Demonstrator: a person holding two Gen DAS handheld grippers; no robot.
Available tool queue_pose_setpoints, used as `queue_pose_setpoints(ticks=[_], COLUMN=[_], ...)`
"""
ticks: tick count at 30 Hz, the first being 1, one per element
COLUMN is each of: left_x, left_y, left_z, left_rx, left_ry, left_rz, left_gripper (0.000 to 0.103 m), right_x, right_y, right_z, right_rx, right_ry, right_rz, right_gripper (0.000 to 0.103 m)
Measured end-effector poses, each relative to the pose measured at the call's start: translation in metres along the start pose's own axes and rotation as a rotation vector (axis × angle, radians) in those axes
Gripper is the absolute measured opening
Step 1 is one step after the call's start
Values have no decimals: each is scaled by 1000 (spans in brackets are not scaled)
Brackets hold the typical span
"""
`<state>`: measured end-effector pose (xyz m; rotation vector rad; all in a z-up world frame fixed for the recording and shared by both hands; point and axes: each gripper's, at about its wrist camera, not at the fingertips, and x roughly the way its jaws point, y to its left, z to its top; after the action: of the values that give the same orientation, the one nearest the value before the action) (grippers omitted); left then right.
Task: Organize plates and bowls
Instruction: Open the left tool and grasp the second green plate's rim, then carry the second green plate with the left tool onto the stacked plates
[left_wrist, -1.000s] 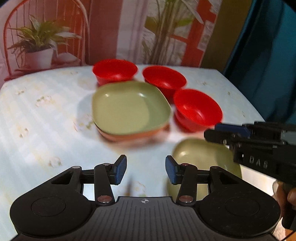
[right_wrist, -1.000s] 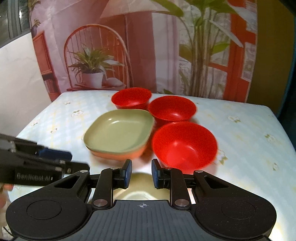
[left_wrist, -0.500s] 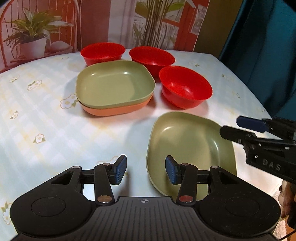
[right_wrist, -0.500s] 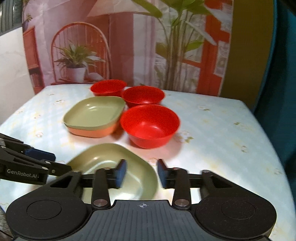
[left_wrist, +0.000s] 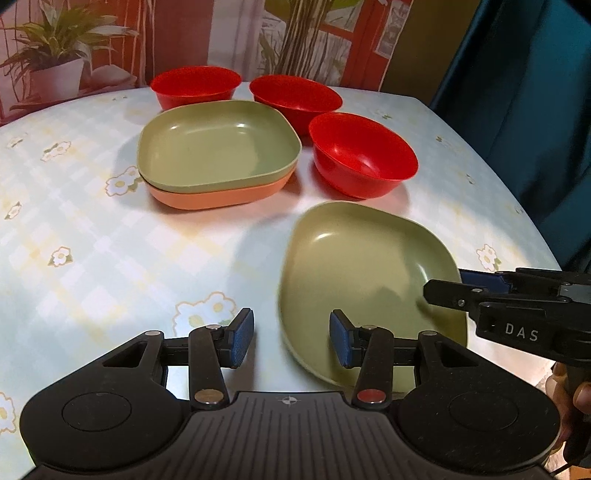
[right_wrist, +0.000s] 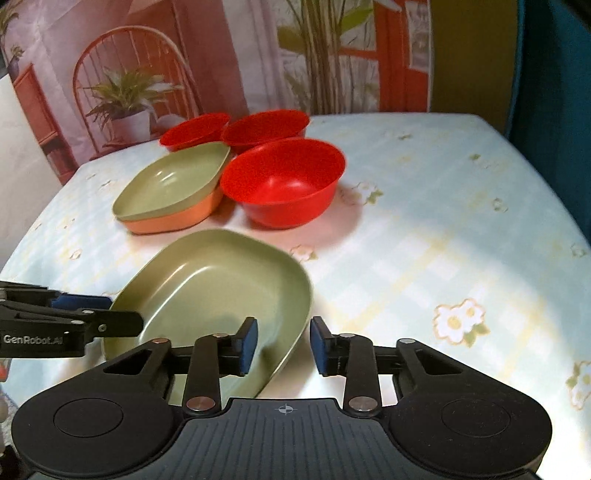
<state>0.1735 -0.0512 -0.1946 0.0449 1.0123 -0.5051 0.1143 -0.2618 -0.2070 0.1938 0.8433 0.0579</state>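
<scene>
A loose green plate (left_wrist: 369, 266) lies on the table nearest me, seen also in the right wrist view as the green plate (right_wrist: 214, 288). My left gripper (left_wrist: 291, 339) straddles its left rim, jaws closing a little, pads clear of the rim. My right gripper (right_wrist: 283, 347) straddles the right rim, jaws closing, pads not touching it. Each gripper shows from the side in the other view: right gripper (left_wrist: 447, 286), left gripper (right_wrist: 122, 314). Behind, another green plate (left_wrist: 218, 147) sits stacked in an orange plate (left_wrist: 221, 197). Three red bowls (left_wrist: 195, 83) (left_wrist: 295, 96) (left_wrist: 362, 151) stand around the stack.
The table (left_wrist: 92, 240) wears a pale cloth with a flower print. Its right edge (left_wrist: 517, 192) runs close to a teal curtain (left_wrist: 535, 110). A printed backdrop with a chair and plants hangs behind. A hand (left_wrist: 576, 395) holds the right gripper at the lower right.
Both grippers came down and closer to the loose green plate, whose rims now lie between their jaws. The right jaws widened, then narrowed again.
</scene>
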Motion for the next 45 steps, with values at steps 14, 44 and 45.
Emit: queue_pose_setpoints(ticks=[14,44,45], left_x=[0,-23,-24], left_y=[-1,10,11], left_z=[-4,-4,-4], left_rx=[17,-2,-4], left_ry=[21,-70,-74], left_rz=[21,45,47], left_gripper=[22,23,23], right_x=[0,2,2], right_y=[4,22,23], right_z=[-4,35,37], right_rx=[-17,-46,-50], right_ry=[35,-9,-12], right_rz=[10,22,23], right_gripper=[17,15,15])
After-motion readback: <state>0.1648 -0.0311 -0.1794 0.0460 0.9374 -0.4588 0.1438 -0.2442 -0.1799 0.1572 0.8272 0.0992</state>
